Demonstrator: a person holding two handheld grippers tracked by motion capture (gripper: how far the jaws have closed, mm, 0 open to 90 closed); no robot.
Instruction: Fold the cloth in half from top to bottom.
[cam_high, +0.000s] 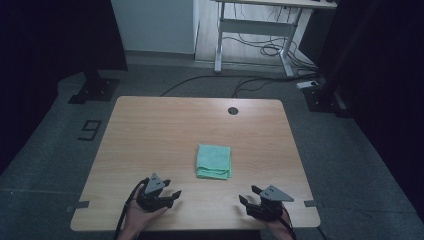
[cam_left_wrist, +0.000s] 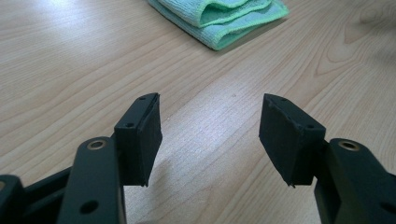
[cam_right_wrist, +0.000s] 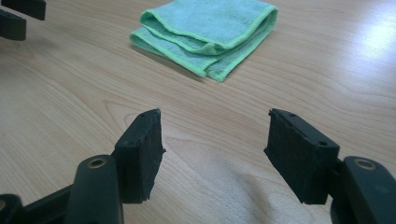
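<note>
The wooden table (cam_high: 150, 130) is the largest thing here; it has a light wood grain and a small round dark hole (cam_high: 233, 110) near its far edge. Around the table is a grey floor (cam_high: 350, 165), and on it, to the left of the table, a dark mark like the number 9 (cam_high: 90, 130) can be seen. Behind the table stands a white desk frame (cam_high: 255, 30) with black cables (cam_high: 270, 50) lying under it. On the table, a little in front of the middle, lies a folded green microfibre cloth (cam_high: 214, 161); it is folded into a thick square, and in the right gripper view the layered edges of the cloth (cam_right_wrist: 210, 35) face toward the camera. Nothing touches the cloth. The left tongs (cam_high: 172, 189) are near the front edge of the table, to the left of the cloth and closer to the person, held by a hand (cam_high: 142, 212). In the left gripper view the left tongs (cam_left_wrist: 210, 135) have their jaws wide apart, with only bare table between them and the cloth (cam_left_wrist: 219, 21) well ahead. The right tongs (cam_high: 248, 195) are near the front edge on the right side, also apart from the cloth. In the right gripper view the right tongs (cam_right_wrist: 215, 149) stand wide too, holding nothing, low over the table.
</note>
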